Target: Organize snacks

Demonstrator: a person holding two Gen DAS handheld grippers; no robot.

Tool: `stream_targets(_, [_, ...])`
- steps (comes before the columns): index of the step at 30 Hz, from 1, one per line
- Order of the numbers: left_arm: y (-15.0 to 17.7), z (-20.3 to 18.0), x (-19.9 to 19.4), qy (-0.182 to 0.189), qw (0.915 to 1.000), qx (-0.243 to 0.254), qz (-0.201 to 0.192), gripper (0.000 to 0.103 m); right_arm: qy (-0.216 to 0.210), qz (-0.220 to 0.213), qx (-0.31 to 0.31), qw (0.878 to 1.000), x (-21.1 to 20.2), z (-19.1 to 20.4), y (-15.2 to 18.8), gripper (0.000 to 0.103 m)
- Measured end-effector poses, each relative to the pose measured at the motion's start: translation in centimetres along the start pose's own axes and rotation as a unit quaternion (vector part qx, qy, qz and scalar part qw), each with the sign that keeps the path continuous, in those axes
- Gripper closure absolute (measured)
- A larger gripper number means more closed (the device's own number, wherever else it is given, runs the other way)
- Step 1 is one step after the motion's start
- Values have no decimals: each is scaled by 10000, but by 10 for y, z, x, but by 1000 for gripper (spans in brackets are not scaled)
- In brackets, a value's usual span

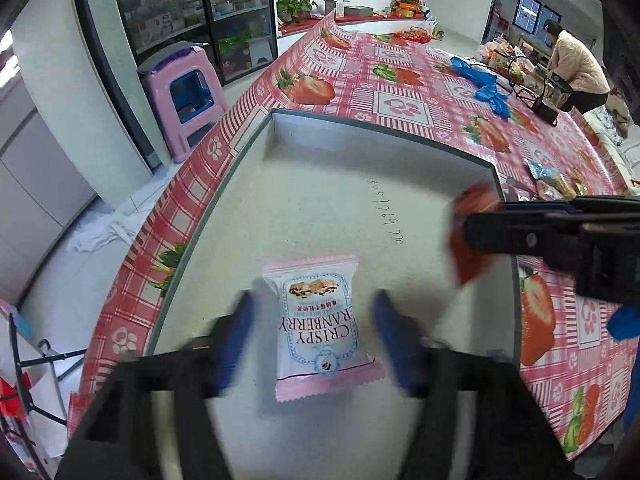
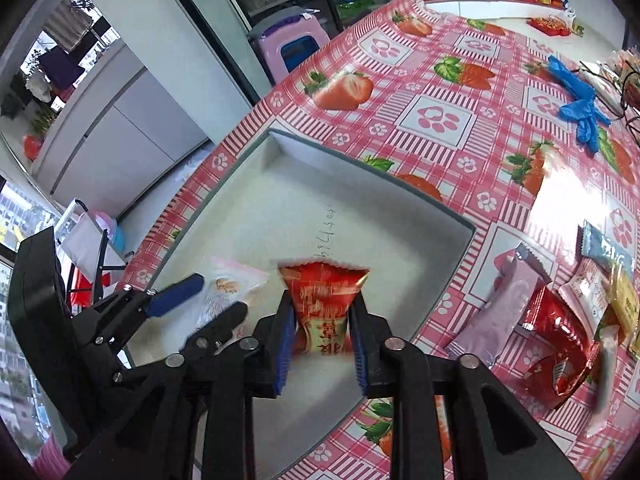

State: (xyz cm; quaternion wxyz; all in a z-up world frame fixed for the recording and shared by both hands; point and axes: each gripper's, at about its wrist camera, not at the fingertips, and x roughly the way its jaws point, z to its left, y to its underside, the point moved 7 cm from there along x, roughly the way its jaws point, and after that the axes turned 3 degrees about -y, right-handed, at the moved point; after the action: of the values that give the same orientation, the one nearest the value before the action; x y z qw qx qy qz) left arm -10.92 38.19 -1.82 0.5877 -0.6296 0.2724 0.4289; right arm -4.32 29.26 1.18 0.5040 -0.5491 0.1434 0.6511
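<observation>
Over the tray (image 2: 276,184), right tool (image 2: 322,344) clamping red packet (image 2: 324,300), left tool (image 1: 314,338) spread (cranberry packet (image 1: 320,324) between).

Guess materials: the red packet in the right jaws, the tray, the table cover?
Red packet: glossy plastic film or foil, judging by glare and its crimped zigzag edge. Tray: matte greyish board, probably cardboard, with pen writing on its floor. Table cover: shiny printed vinyl or oilcloth, showing strong glare.

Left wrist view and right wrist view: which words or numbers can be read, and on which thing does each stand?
"CRISPY CRANBERRY": pink-and-white snack packet, printed upside down to the camera.
Handwritten digits on the white tray floor: too unsure to quote.
Characters on the red foil snack packet in the right hand-held gripper: blurred.
</observation>
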Motion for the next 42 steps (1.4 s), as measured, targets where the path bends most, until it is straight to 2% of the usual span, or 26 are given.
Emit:
stream_targets(1, [-1, 0, -2, -37, 10000, 18, -64, 21, 10, -11, 6, 10000, 0, -1, 0, 30])
stream_targets(2, [-2, -2, -4, -57, 9999, 54, -92, 21, 47, -80, 20, 10000, -3, -3, 1, 6])
stream_targets(3, [-3, -3, -5, -70, 9999, 82, -82, 21, 108, -171, 18, 9998, -5, -5, 0, 3])
stream_targets(7, [-9, -11, -13, -50, 9999, 132, -65, 21, 268, -248, 19, 9993, -20, -17, 3, 3])
stream_targets(11, [-18, -38, -31, 155, 9992, 318, -165, 21, 541, -432, 112, 9975, -42, -49, 11, 3])
stream_targets(17, [-23, -115, -44, 649, 9946, 791, -154, 20, 1202, -532, 724, 9887, -78, -139, 43, 3])
stream_targets(21, [-15, -170, -29, 652, 9918, 1095, 35, 20, 1463, -475, 1232, 9804, -91, -197, 73, 3])
stream_targets(24, [-15, -204, -15, 760, 9903, 1155, 138, 20, 1760, -313, 1338, 9747, -94, -226, 96, 3])
stream_targets(26, [-18, -226, -7, 783, 9893, 1226, 128, 20, 1875, -292, 1315, 9730, -94, -237, 104, 3])
stream_targets(29, [-21, -248, 8, 743, 9873, 1399, 149, 20, 1820, -369, 1257, 9745, -95, -246, 107, 3])
stream_targets(33, [-21, -259, 25, 702, 9867, 1454, 170, 20, 1847, -451, 1061, 9760, -88, -247, 98, 4])
stream_targets(34, [-21, -260, 29, 651, 9873, 1439, 170, 21, 1787, -439, 1044, 9774, -82, -248, 96, 7])
stream_targets(35, [-21, -262, 32, 634, 9873, 1447, 169, 22, 1706, -420, 1042, 9789, -78, -247, 96, 19])
stream_targets(36, [-20, -266, 34, 649, 9868, 1476, 167, 32, 1673, -360, 1033, 9798, -75, -247, 96, 23])
stream_targets(38, [-17, -274, 30, 798, 9840, 1592, 49, 52, 1950, -416, 819, 9765, -76, -245, 93, 41])
stream_targets(39, [-16, -278, 27, 877, 9824, 1650, 42, 74, 1953, -423, 807, 9765, -77, -245, 93, 45])
stream_targets(40, [-14, -282, 25, 847, 9814, 1724, 28, 74, 1988, -416, 787, 9760, -79, -246, 94, 56])
stream_targets(41, [-12, -284, 23, 750, 9810, 1791, -12, 74, 2011, -421, 771, 9756, -82, -247, 96, 70])
stream_targets(42, [-9, -285, 21, 739, 9807, 1810, -34, 74, 1999, -431, 794, 9757, -85, -248, 100, 73])
